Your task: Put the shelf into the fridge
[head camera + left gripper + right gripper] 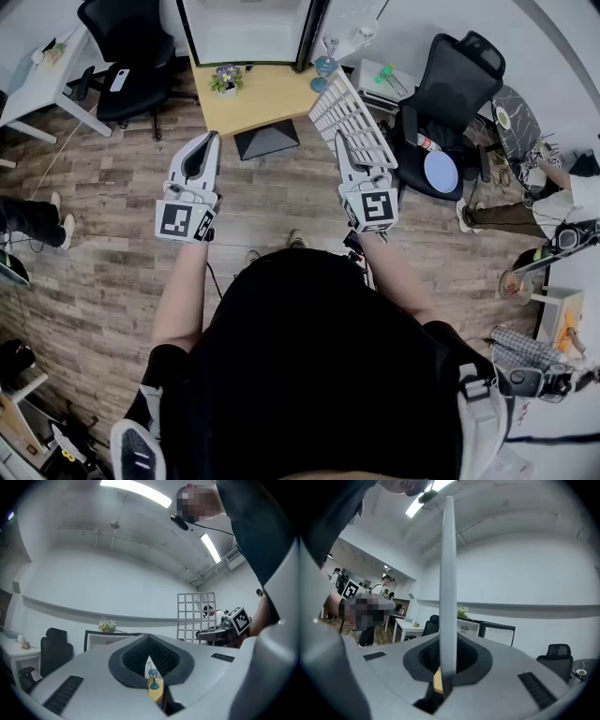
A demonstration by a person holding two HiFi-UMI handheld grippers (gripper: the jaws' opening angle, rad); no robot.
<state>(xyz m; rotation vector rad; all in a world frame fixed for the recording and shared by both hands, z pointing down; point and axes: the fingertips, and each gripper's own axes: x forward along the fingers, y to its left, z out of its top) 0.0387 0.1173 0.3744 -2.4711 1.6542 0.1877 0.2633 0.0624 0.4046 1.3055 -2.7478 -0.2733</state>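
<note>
The shelf (352, 114) is a white wire grid, and my right gripper (340, 141) is shut on its near edge, holding it up tilted over the floor. In the right gripper view it runs edge-on as a white bar (448, 583) up from the jaws (447, 670). My left gripper (208, 141) is level with it on the left, shut and holding nothing (149, 639). The left gripper view shows the grid (196, 615) off to its right. The white fridge (246, 30) with a dark frame stands ahead on a wooden table (262, 98); it also shows as a dark-framed white box (115, 640) (498, 634).
A small potted plant (227, 79) and a blue ornament (325, 66) sit on the table. Black office chairs stand at the left (131, 52) and right (450, 89). A white desk (37, 82) is far left. A person's legs (511, 217) show at the right.
</note>
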